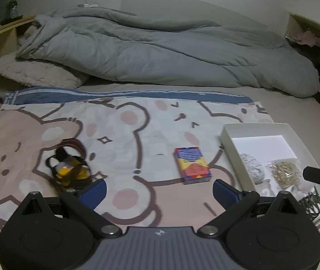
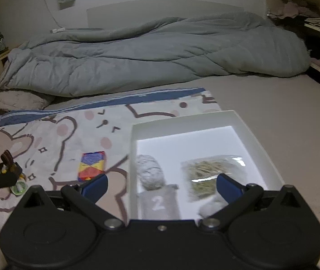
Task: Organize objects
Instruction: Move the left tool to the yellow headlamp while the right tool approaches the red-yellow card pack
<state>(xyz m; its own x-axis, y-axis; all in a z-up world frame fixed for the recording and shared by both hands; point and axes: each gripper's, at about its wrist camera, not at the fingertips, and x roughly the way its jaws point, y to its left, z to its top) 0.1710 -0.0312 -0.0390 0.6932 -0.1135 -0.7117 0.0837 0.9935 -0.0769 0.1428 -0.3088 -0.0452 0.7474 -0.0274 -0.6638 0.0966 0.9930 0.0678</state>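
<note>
A white tray point(image 2: 259, 144) lies on the bed at the right of a bear-print blanket point(image 1: 119, 135). In it lie a grey speckled lump point(image 2: 149, 174), a clear bag of thin sticks point(image 2: 209, 168) and a grey piece marked "2" point(image 2: 158, 202). A colourful card box point(image 1: 192, 165) lies on the blanket left of the tray; it also shows in the right wrist view point(image 2: 91, 166). A yellow-and-black strapped bundle point(image 1: 71, 168) lies at the left. My left gripper point(image 1: 159, 192) is open and empty above the blanket. My right gripper point(image 2: 161, 187) is open and empty over the tray's near end.
A rumpled grey duvet point(image 1: 160, 51) fills the back of the bed, with a beige pillow point(image 1: 33, 73) at the left. Wooden shelves stand at both sides; a green bottle point(image 1: 13, 5) stands on the left one. The tray also shows in the left wrist view point(image 1: 227, 139).
</note>
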